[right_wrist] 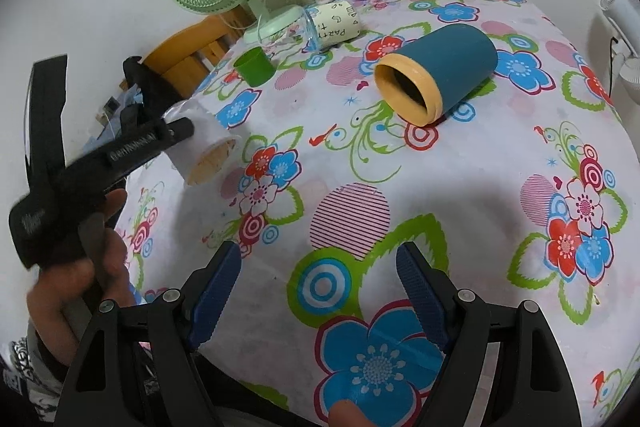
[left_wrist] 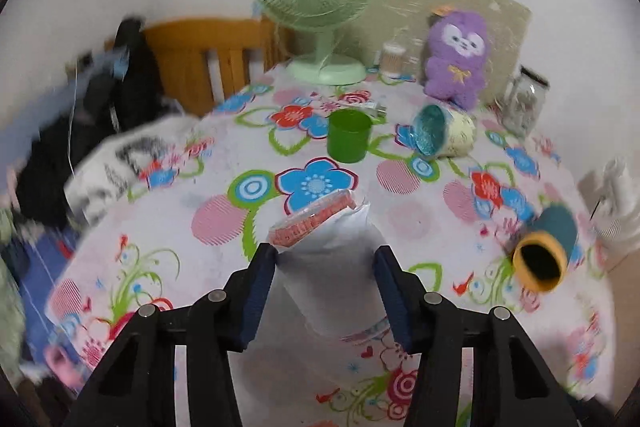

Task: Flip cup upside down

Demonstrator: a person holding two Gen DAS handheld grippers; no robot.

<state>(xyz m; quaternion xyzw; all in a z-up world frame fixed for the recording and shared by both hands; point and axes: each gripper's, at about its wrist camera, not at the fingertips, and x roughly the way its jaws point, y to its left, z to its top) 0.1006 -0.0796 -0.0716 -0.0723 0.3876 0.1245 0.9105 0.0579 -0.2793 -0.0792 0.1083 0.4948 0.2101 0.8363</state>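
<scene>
A white cup (left_wrist: pixel 332 267) was held pinched between the fingers of the left gripper (left_wrist: pixel 326 259) above the near part of the floral tablecloth (left_wrist: pixel 400 195), tilted with its orange-lined mouth (right_wrist: pixel 212 161) turned partly downward, while the right gripper (right_wrist: pixel 320 291) hovered spread and empty over the cloth. The turn would best be completed with the squeeze held firm on the thin wall, the rim brought level before lowering and released only once seated flat. Four cups were counted: the held one, an upright green cup (left_wrist: pixel 348 135), a patterned cup (left_wrist: pixel 444 135) and a blue-and-yellow cup (right_wrist: pixel 440 75), both on their sides.
</scene>
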